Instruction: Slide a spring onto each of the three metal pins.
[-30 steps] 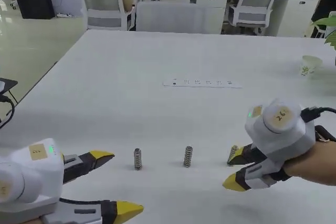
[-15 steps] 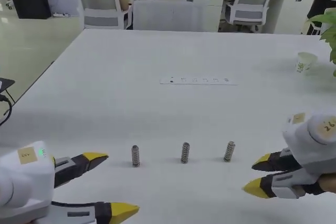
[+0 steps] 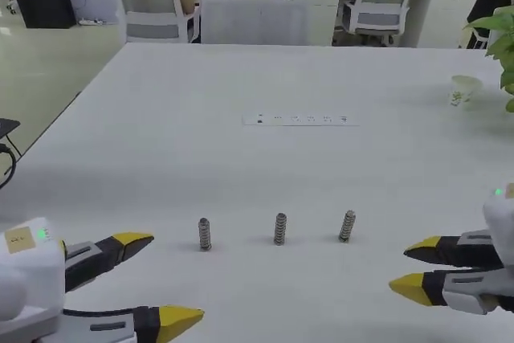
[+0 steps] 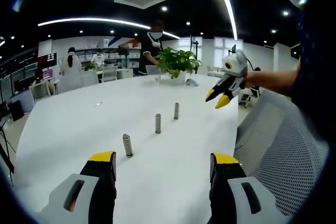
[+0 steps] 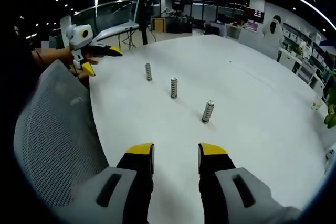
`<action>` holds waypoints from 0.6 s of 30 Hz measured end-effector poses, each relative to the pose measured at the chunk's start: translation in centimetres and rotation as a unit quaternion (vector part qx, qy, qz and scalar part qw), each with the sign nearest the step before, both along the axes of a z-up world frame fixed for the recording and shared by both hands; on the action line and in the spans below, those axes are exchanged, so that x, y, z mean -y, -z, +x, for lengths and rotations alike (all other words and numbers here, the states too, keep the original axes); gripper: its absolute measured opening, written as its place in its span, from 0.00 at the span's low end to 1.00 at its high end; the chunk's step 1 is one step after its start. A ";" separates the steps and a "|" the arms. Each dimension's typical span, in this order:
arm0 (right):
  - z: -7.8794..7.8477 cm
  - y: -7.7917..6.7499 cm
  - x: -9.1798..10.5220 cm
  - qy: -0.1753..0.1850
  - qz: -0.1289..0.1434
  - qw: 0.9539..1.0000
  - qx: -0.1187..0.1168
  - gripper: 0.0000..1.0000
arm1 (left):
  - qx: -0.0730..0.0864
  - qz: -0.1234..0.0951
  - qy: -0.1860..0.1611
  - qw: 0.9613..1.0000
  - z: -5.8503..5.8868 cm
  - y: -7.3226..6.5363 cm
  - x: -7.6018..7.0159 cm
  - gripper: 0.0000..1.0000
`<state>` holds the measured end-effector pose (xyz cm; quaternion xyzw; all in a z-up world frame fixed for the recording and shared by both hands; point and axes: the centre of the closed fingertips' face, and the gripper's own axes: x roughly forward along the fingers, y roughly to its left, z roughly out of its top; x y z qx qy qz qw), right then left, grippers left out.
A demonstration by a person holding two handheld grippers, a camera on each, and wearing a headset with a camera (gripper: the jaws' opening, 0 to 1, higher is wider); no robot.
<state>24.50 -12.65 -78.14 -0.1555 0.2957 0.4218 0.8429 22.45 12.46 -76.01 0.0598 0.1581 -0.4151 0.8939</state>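
Your left hand-held gripper (image 3: pixel 173 277) hovers low over the tabletop (image 3: pixel 281 158), jaws wide apart, nothing between them. Your right hand-held gripper (image 3: pixel 401 268) is also apart, by a narrower gap, and empty.

Between your two grippers runs a row of three:
- The left spring (image 3: pixel 204 234) is just ahead of the left tips.
- The middle spring (image 3: pixel 279 229) is roughly midway between both grippers.
- The right spring (image 3: pixel 347 226) is near the right tips, on their inner side.

None touches a jaw. Each spring stands upright unaided. Judged reason: each is seated over its pin, with the pins hidden inside the coils. Judgement: all three are loaded and the task looks complete. You hold both grippers clear of the row, probably to avoid knocking it.
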 end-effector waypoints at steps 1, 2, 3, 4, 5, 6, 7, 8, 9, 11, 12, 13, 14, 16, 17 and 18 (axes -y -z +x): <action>0.0 -0.1 0.0 0.001 0.005 1.000 0.005 0.33 | 0.000 -0.001 -0.002 1.000 0.0 0.0 -0.2 0.69; -0.2 -0.2 -0.1 0.001 0.011 1.000 0.009 0.33 | 0.000 -0.001 -0.003 1.000 0.0 0.0 -0.2 0.69; -0.3 -0.2 -0.1 0.001 0.013 1.000 0.011 0.35 | -0.001 -0.003 -0.005 1.000 -0.1 0.0 -0.3 0.69; -0.4 -0.4 -0.2 0.000 0.019 1.000 0.017 0.36 | -0.002 -0.004 -0.007 1.000 -0.1 0.0 -0.3 0.69; -0.4 -0.4 -0.2 0.000 0.022 1.000 0.019 0.37 | -0.002 -0.005 -0.009 1.000 -0.1 0.0 -0.4 0.69; -0.4 -0.4 -0.2 -0.001 0.025 0.999 0.021 0.38 | -0.003 -0.005 -0.011 1.000 -0.2 0.1 -0.4 0.70; -0.4 -0.5 -0.2 0.000 0.028 0.999 0.026 0.39 | -0.003 -0.006 -0.013 1.000 -0.2 0.1 -0.5 0.70; -0.4 -0.5 -0.3 0.000 0.030 0.999 0.029 0.40 | -0.003 -0.007 -0.014 1.000 -0.2 0.1 -0.6 0.70; -0.3 -0.6 -0.3 0.001 0.034 0.999 0.031 0.40 | -0.004 -0.008 -0.016 1.000 -0.2 0.1 -0.6 0.70; -0.3 -0.5 -0.2 0.004 0.040 0.999 0.034 0.41 | -0.004 -0.010 -0.019 1.000 -0.2 0.1 -0.7 0.70; -0.3 -0.5 -0.1 0.004 0.043 0.998 0.038 0.43 | -0.004 -0.011 -0.021 1.000 -0.2 0.1 -0.8 0.70; -0.3 -0.7 -0.2 0.005 0.054 0.998 0.042 0.44 | -0.004 -0.013 -0.022 1.000 -0.2 0.0 -0.9 0.71; -0.3 -0.7 0.0 0.007 0.055 0.998 0.043 0.46 | -0.004 -0.015 -0.024 1.000 -0.3 0.0 -0.9 0.71; -0.3 -0.5 0.2 0.010 0.056 0.997 0.045 0.48 | -0.004 -0.016 -0.026 1.000 -0.3 0.0 -1.0 0.71; -0.3 -0.3 0.5 0.012 0.056 0.997 0.046 0.49 | -0.004 -0.015 -0.027 1.000 -0.3 0.0 -1.0 0.71; -0.3 -0.2 0.7 0.015 0.056 0.997 0.047 0.50 | -0.005 -0.016 -0.028 0.999 -0.3 0.0 -1.1 0.72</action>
